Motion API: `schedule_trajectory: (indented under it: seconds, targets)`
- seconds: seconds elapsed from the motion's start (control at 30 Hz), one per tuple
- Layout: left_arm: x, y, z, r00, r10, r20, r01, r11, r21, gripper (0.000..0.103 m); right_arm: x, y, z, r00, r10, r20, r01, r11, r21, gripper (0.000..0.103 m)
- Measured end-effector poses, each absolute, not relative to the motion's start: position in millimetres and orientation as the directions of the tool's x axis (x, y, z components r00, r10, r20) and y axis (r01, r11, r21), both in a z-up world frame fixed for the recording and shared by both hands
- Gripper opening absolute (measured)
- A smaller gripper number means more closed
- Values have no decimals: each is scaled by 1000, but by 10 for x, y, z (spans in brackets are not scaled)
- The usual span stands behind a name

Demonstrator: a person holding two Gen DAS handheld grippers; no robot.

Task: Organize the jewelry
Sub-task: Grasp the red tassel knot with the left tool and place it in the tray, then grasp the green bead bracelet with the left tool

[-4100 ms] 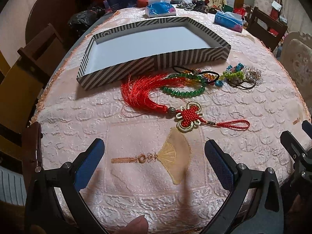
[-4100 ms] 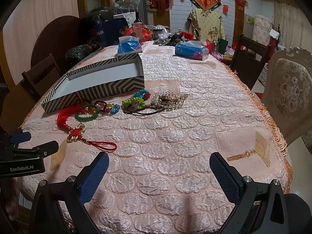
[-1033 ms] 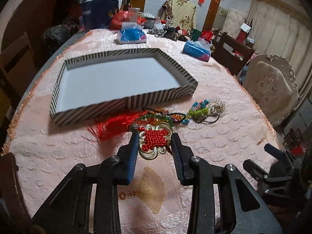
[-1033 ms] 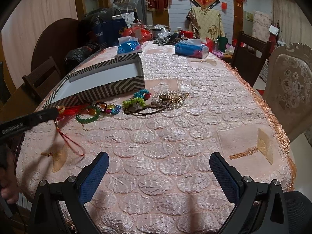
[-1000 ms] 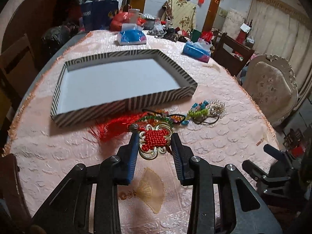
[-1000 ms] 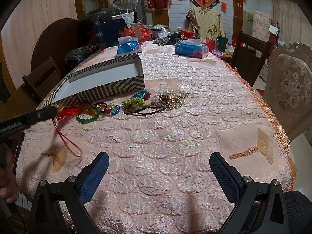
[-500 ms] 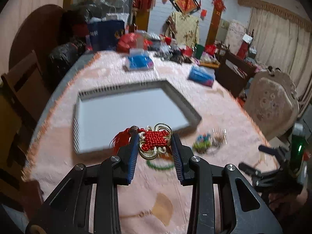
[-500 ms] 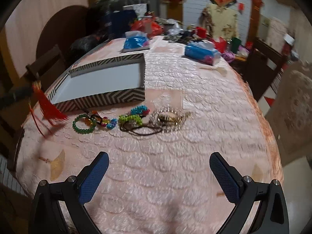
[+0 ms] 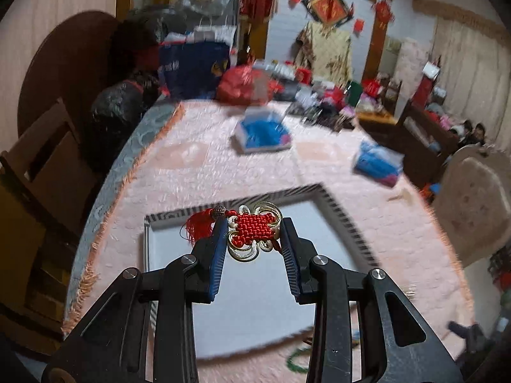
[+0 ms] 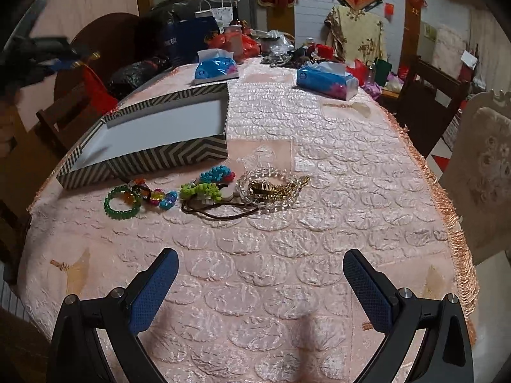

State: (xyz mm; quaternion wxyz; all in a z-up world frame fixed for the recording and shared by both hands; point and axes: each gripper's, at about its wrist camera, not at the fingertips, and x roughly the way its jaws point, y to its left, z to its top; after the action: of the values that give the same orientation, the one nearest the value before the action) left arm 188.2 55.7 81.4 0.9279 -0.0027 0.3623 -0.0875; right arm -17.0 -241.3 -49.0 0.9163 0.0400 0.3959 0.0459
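Observation:
My left gripper is shut on a red Chinese knot ornament with gold loops and a red tassel, held high above the striped box. The right wrist view shows that gripper raised at the far left, the tassel hanging. My right gripper is open and empty, low over the tablecloth near the front edge. In front of the box lie a green bead bracelet, coloured bead bands, a clear bead bracelet with a gold chain and a brown cord.
Two blue tissue packs and a heap of bags stand at the table's far end. Wooden chairs stand on the left and a padded chair on the right. The pink tablecloth has a fringed edge.
My left gripper closed on the red knot ornament, lifted it off the table and carried it up over the box. My right gripper stayed open and shifted slightly.

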Motion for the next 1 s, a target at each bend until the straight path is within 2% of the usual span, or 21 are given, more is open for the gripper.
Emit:
schedule_trajectory:
  seconds: [0.17,0.33,0.4,0.47,0.57,0.8,0.9,1.0]
  targets:
    - [2101,667,145,649,-103,-754,97,994,-53,32,-146,-2441,-517,676,111,-729,-42,993,112,103]
    - [2080,775,-299,614,-28,-789,56,998,8,32,-114,-2473,-544,667,108,-737,-28,992,121,103]
    - [2052,805,-356,610,-14,-792,50,999,20,34,-106,-2464,-546,666,108,-738,-29,992,119,103]
    - [2002,810,-395,613,-9,-790,53,998,29,41,-102,-2455,-556,664,107,-740,-33,993,114,103]
    - [1916,786,-394,619,-6,-785,65,997,44,42,-110,-2450,-553,664,104,-740,-32,993,111,103]
    - [1543,724,-213,677,-63,-733,106,994,13,44,-125,-2475,-532,673,101,-733,-20,993,118,103]
    - [1222,550,-172,679,-175,-713,223,974,-26,46,-131,-2459,-519,677,102,-729,-25,993,116,103]
    - [1006,246,-313,623,-247,-742,349,937,-19,50,-134,-2457,-517,678,100,-729,-23,993,115,103]
